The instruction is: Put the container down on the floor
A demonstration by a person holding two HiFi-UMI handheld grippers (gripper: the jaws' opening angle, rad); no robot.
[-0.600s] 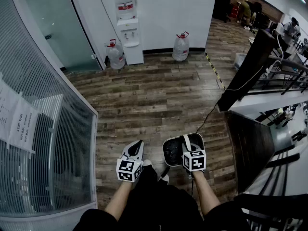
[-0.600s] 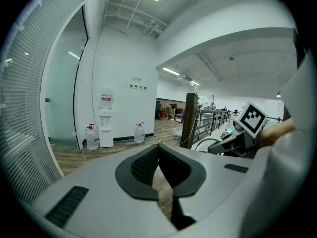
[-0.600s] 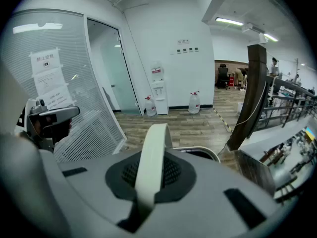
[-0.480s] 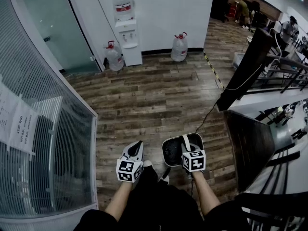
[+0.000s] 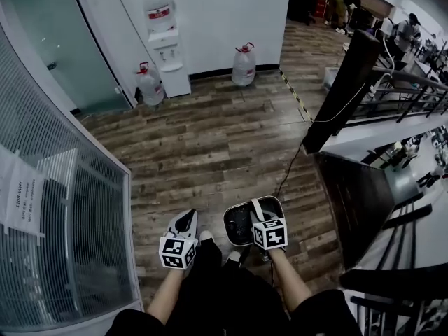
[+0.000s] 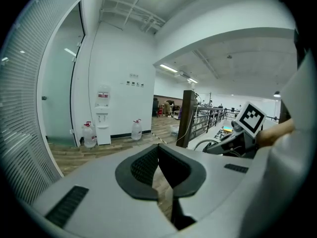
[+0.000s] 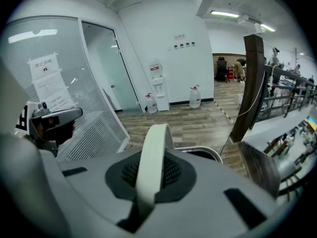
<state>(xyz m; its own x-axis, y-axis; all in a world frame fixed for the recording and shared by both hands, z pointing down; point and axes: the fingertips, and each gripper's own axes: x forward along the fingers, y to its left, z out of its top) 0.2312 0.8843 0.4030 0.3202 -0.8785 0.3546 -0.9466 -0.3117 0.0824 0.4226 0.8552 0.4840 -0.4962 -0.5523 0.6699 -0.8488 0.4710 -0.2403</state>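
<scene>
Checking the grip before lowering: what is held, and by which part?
The right gripper holds the container by its white handle; the left gripper holds nothing.

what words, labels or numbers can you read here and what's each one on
No text is legible enough to quote.
Paper notice on the glass partition: print too blurred.
Red label on the water bottle atop the dispenser: too small.
Plaques on the white wall: too small.
</scene>
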